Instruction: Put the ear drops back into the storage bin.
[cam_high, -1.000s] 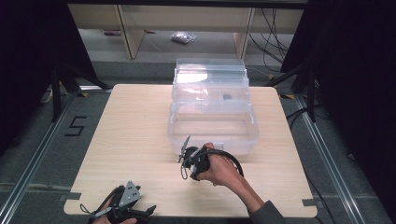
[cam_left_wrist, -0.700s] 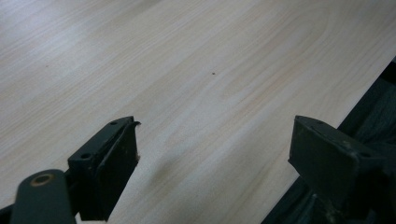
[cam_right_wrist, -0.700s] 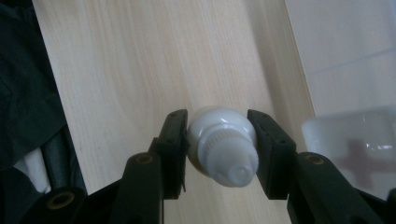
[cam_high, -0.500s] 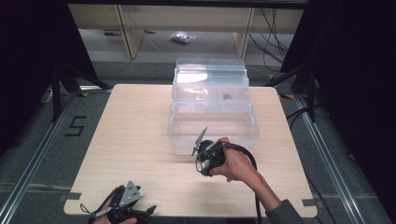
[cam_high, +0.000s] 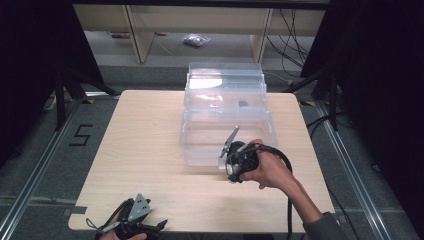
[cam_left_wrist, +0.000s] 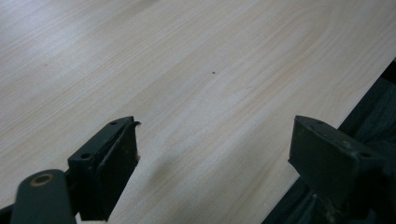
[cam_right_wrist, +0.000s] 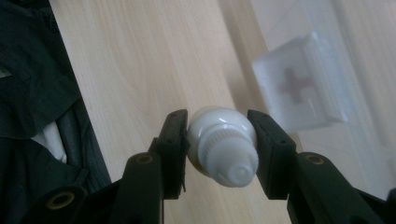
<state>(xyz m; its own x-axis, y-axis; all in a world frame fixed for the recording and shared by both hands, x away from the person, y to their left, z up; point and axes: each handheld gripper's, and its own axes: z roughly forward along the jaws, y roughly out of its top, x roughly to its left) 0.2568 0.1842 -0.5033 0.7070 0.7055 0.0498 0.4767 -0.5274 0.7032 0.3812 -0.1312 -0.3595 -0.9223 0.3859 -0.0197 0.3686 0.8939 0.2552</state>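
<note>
Table (cam_high: 145, 150): light wood, clear plastic box (cam_high: 225, 117) on its far half.
Right gripper (cam_right_wrist: 218, 140): held above the box's near edge, jaws clamped on a white bottle (cam_right_wrist: 223, 144).
Bottle: between both pads, touching each, cap end toward the camera.
Left gripper (cam_left_wrist: 212, 154): at the near left table edge, jaws spread apart.

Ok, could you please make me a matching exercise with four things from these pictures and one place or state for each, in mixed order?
Things:
1. left gripper
2. right gripper
3. white bottle
4. clear plastic box

Places or states:
a. stands on the far half of the table
b. open, low over the bare wood by the table's near edge
c. clamped between two black jaws
d. shut, held up beside the box's front

Pairs: 1-b, 2-d, 3-c, 4-a
</note>
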